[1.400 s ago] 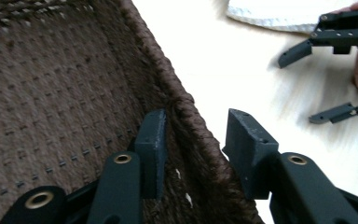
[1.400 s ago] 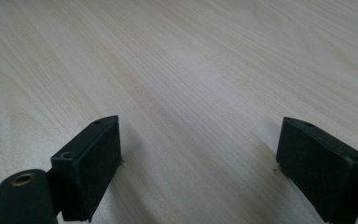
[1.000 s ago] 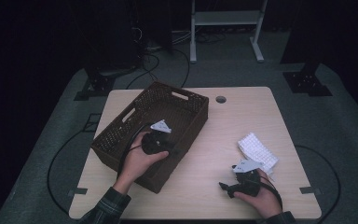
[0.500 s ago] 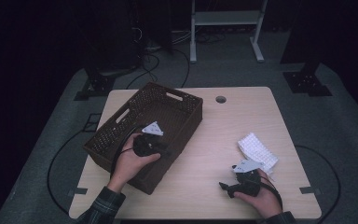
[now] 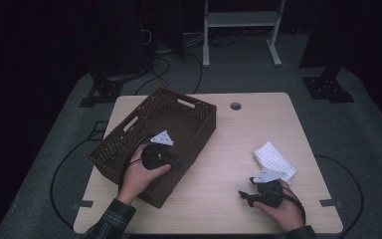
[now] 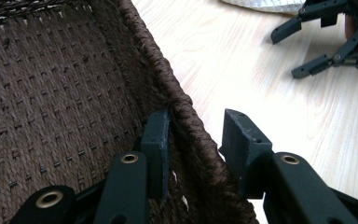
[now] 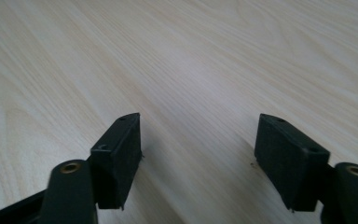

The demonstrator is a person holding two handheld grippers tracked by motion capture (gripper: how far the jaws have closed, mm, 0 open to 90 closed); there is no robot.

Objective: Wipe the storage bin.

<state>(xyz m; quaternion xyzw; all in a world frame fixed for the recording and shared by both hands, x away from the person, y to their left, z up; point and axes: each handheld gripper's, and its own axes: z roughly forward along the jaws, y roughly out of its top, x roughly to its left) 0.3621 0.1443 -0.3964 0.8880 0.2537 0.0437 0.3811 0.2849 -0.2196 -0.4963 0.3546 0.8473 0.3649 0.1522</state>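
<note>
We have the left claw [image 6: 193,140] set astride the near-right wall of the brown woven basket [image 5: 129,144], and that straddle is what the coming move turns on: in the left gripper view one jaw stands inside the basket, against the inner weave, while the other stands outside over the bare desk [image 5: 229,149], with a gap between it and the rim. So the claw is partly open around the wall, not yet pinched on it; we judge that a squeeze would be enough to grip the rim where it runs up between the jaws. The basket sits on the left half of the desk, turned at an angle, its long axis running from the near left toward the far right, and the wall we straddle is on the side facing the middle of the desk. Our right claw [image 5: 251,195] rests low near the front right edge, jaws spread wide over bare wood with nothing between them, just in front of the white folded cloth [image 5: 274,160]. It lies well apart from the basket, so the left hand [image 5: 140,174] is plainly the nearer one for whatever pull or drag we give it.
</note>
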